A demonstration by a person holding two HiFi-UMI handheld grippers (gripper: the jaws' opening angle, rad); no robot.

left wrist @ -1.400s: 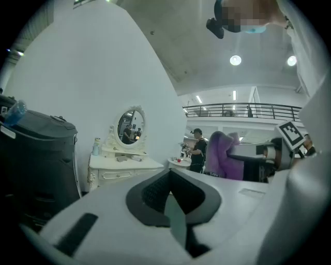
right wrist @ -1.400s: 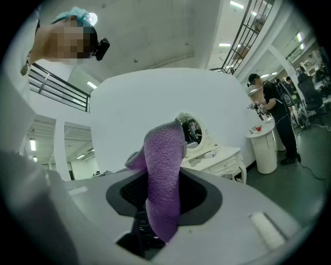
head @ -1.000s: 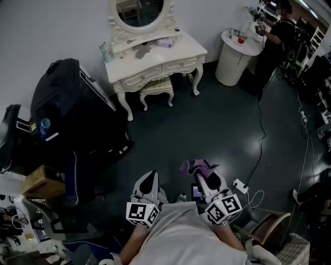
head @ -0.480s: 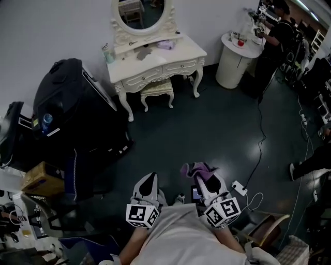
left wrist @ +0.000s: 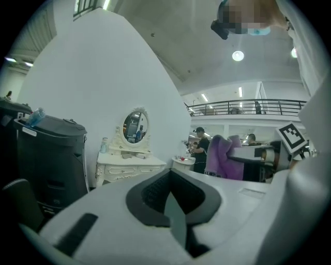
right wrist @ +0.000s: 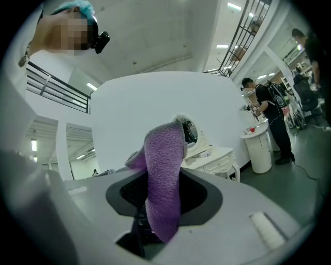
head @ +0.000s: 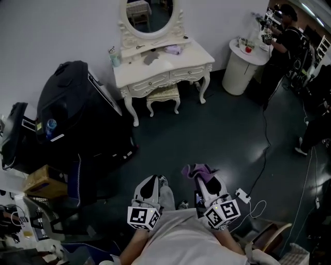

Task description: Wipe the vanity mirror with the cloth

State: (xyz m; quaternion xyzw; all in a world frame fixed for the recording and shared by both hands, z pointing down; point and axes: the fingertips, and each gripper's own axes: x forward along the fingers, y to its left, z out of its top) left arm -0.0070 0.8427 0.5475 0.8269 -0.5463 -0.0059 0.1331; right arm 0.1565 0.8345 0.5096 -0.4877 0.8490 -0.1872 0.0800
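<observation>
The oval vanity mirror [head: 150, 15] stands on a white dressing table [head: 170, 64] against the far wall, well ahead of both grippers. My right gripper [head: 203, 179] is held low near my body and is shut on a purple cloth [head: 198, 169]. In the right gripper view the cloth [right wrist: 164, 176] stands up between the jaws and partly hides the mirror [right wrist: 191, 132]. My left gripper [head: 150, 181] is beside it, shut and holding nothing. The left gripper view shows the distant mirror [left wrist: 135, 127] and the purple cloth [left wrist: 222, 155] off to the right.
A small stool [head: 163, 96] sits under the dressing table. A large black case [head: 77, 119] and bags fill the left side. A round white stand [head: 243, 62] and a person [head: 287, 39] are at the far right. Cables [head: 264, 150] trail across the dark floor.
The dressing table and mirror have shifted right and slightly down in the head view as I turn toward them. Both grippers keep their pose, the cloth still in the right one.
</observation>
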